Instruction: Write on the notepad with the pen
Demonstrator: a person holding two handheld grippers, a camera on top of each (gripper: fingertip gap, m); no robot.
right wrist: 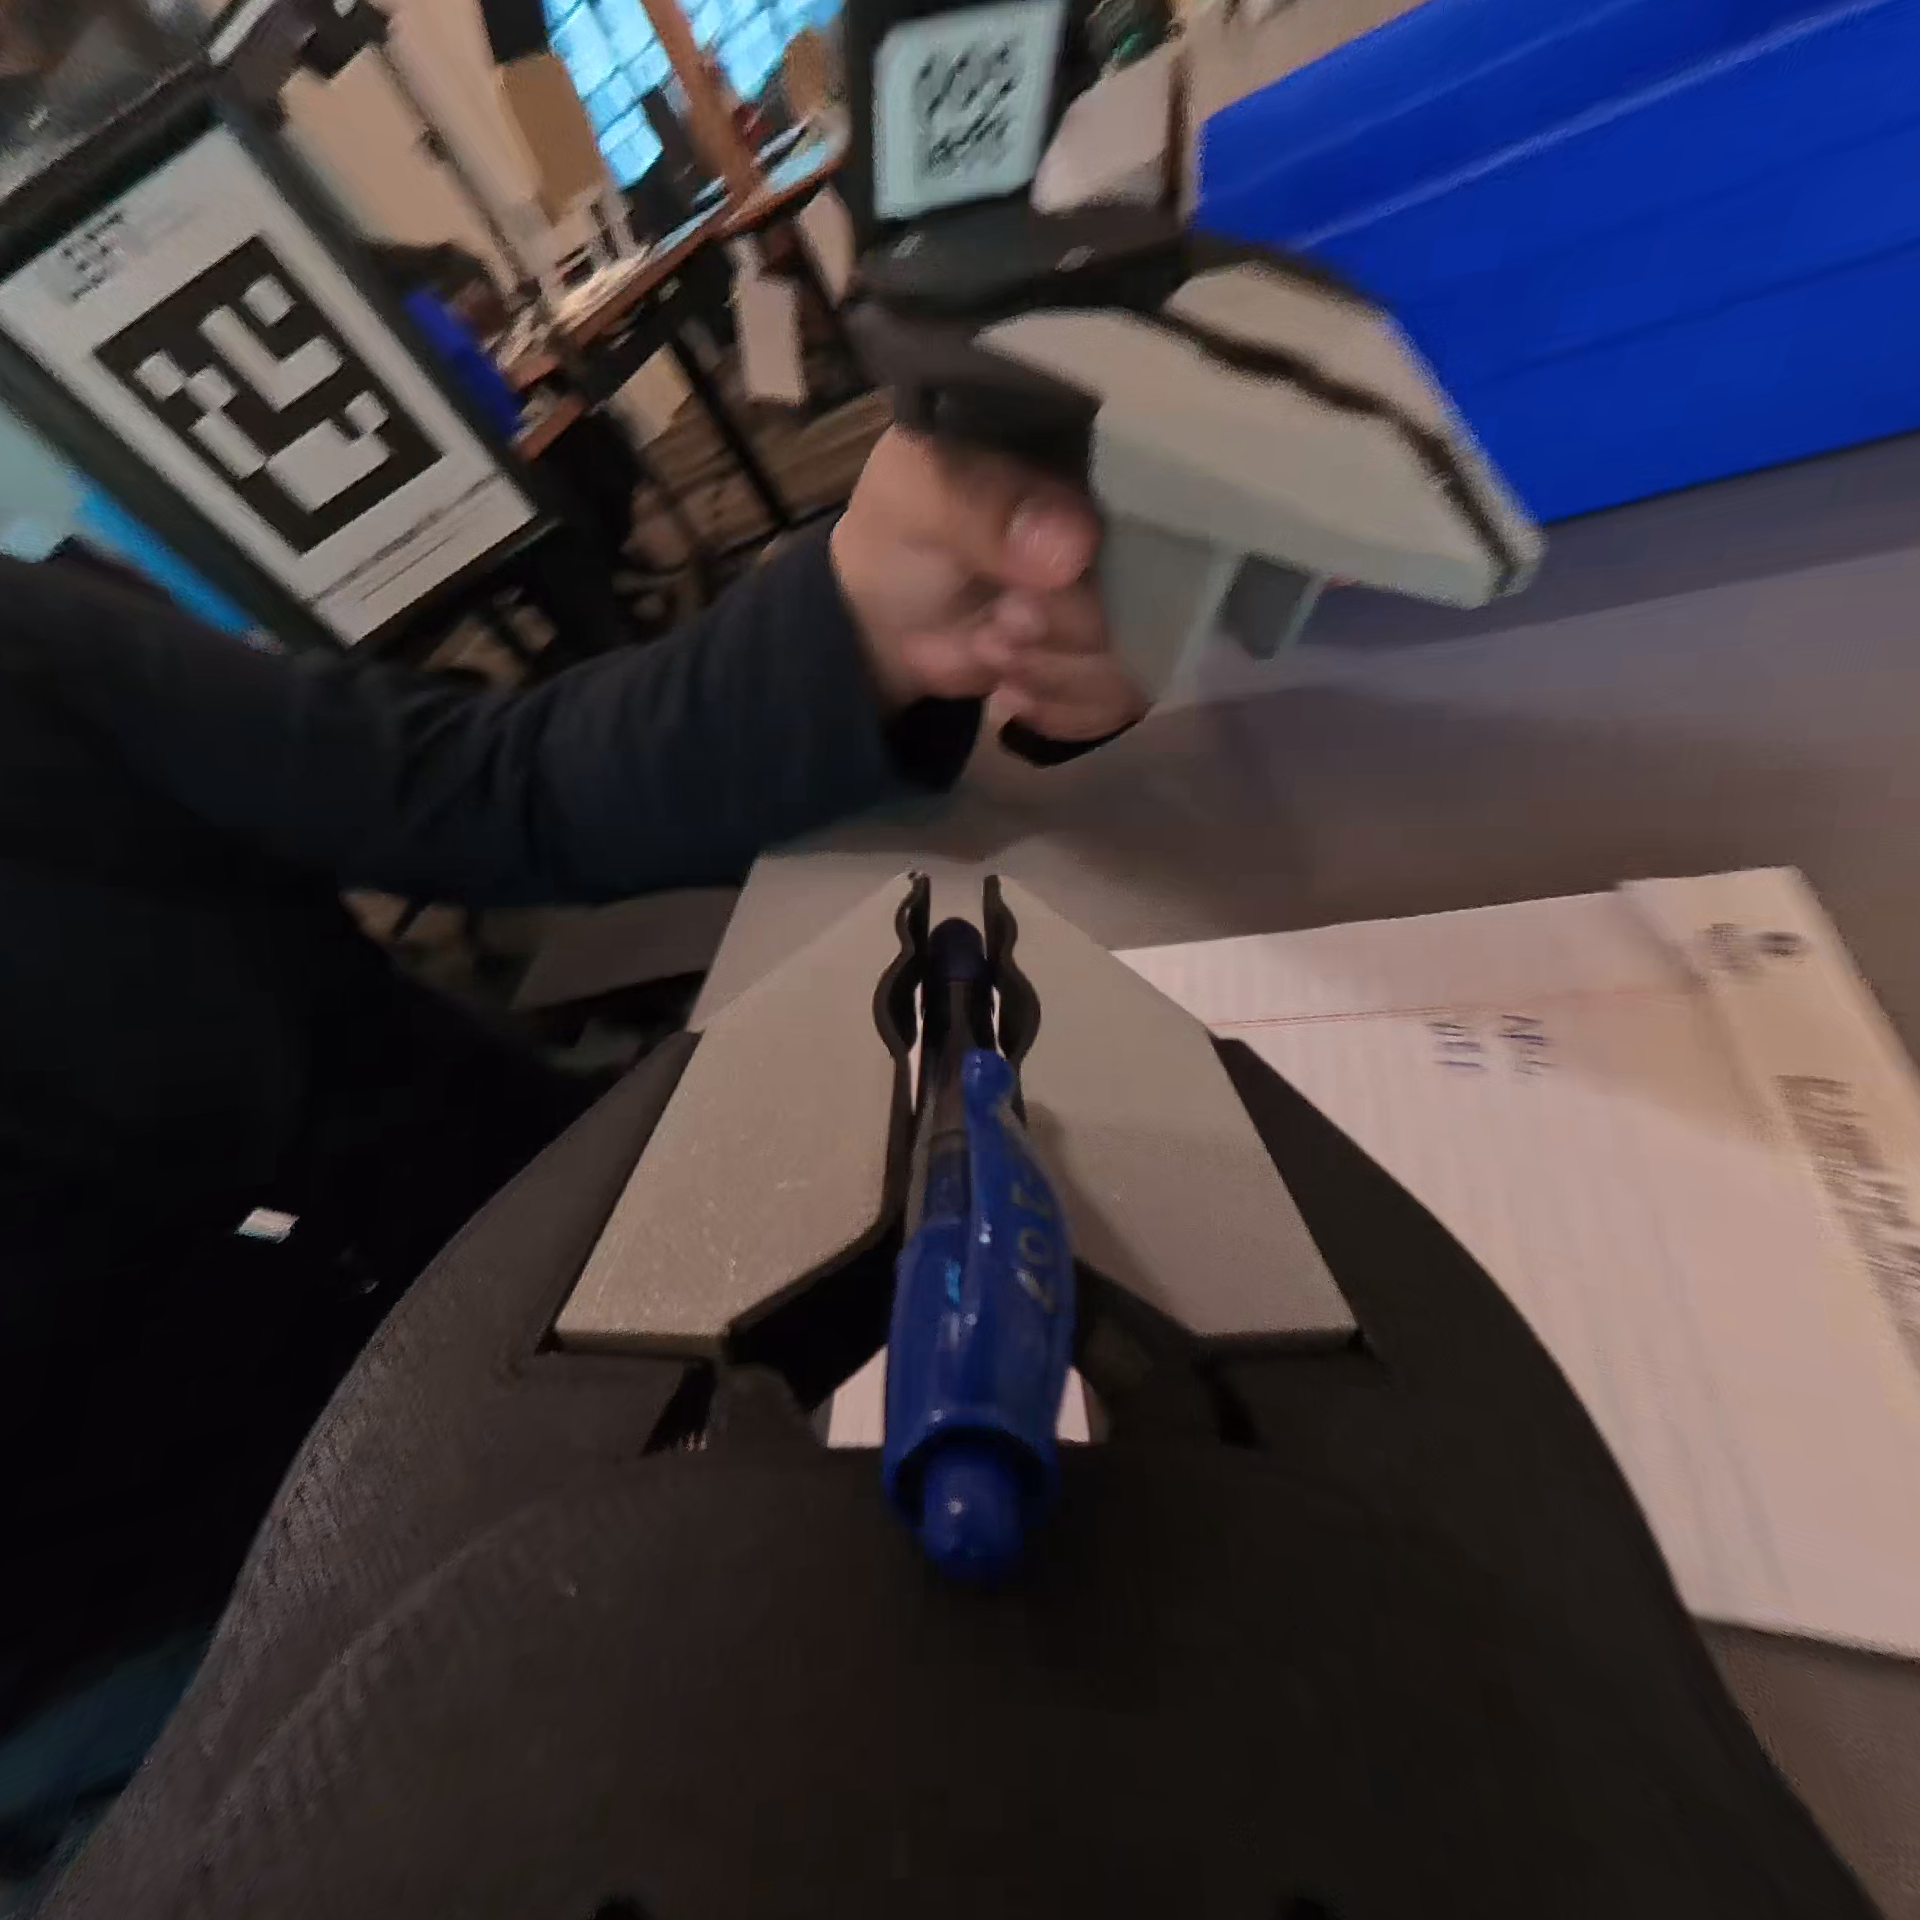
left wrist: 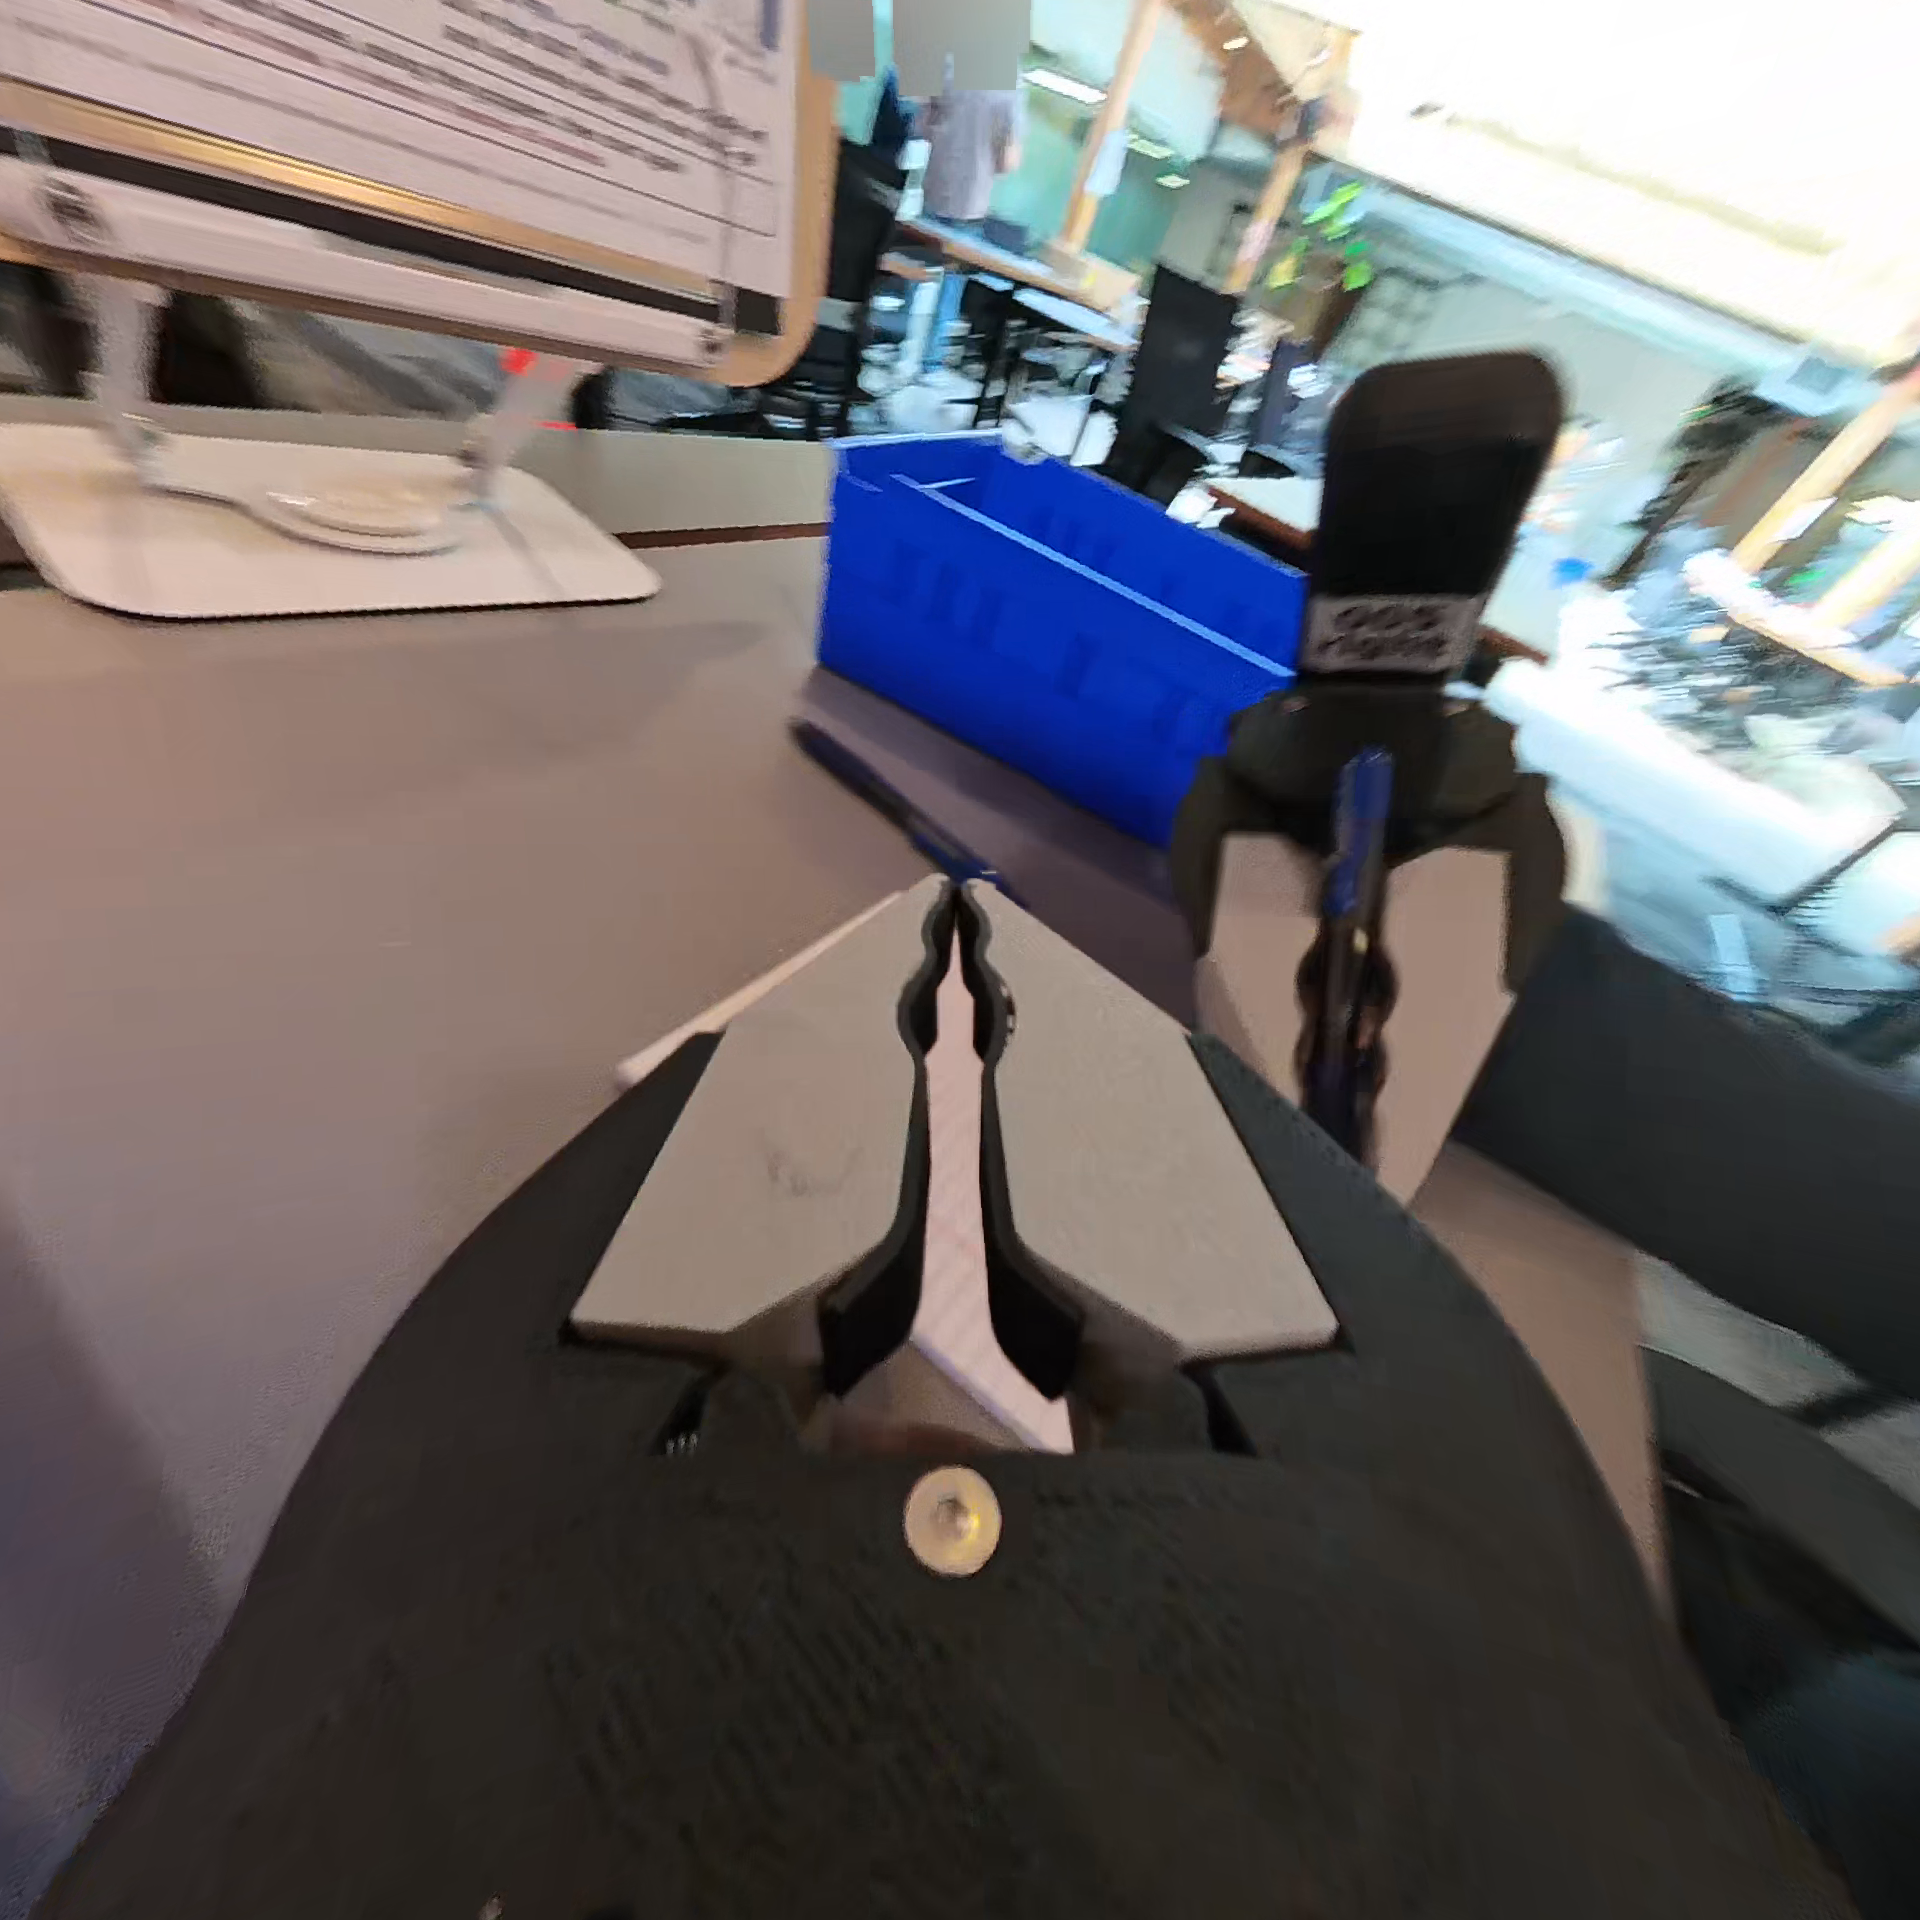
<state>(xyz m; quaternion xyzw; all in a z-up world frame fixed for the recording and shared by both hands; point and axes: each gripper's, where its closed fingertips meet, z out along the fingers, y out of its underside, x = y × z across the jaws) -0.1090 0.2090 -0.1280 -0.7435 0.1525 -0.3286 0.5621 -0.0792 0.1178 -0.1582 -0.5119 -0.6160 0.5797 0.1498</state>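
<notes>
My right gripper [right wrist: 956, 896] is shut on a blue pen [right wrist: 971, 1247] that runs back along its fingers, clicker end towards the camera. The white lined notepad [right wrist: 1507, 1195] lies on the grey table just to its right, with some blue marks near its top. In the left wrist view, the right gripper [left wrist: 1340, 1127] points down with the pen [left wrist: 1356, 831] upright in it. My left gripper [left wrist: 956, 896] is shut and empty, above the notepad [left wrist: 951, 1195]. It also shows in the right wrist view [right wrist: 1486, 530], blurred and held by a hand [right wrist: 956, 603].
A blue plastic bin [left wrist: 1039, 623] stands on the table [left wrist: 364, 831] beyond the notepad. A second dark blue pen [left wrist: 883, 805] lies in front of it. A screen on a white stand [left wrist: 343, 540] is at the far left. A black-and-white marker board [right wrist: 281, 395] stands behind the dark sleeve. Left tips to right tips: about 9 cm.
</notes>
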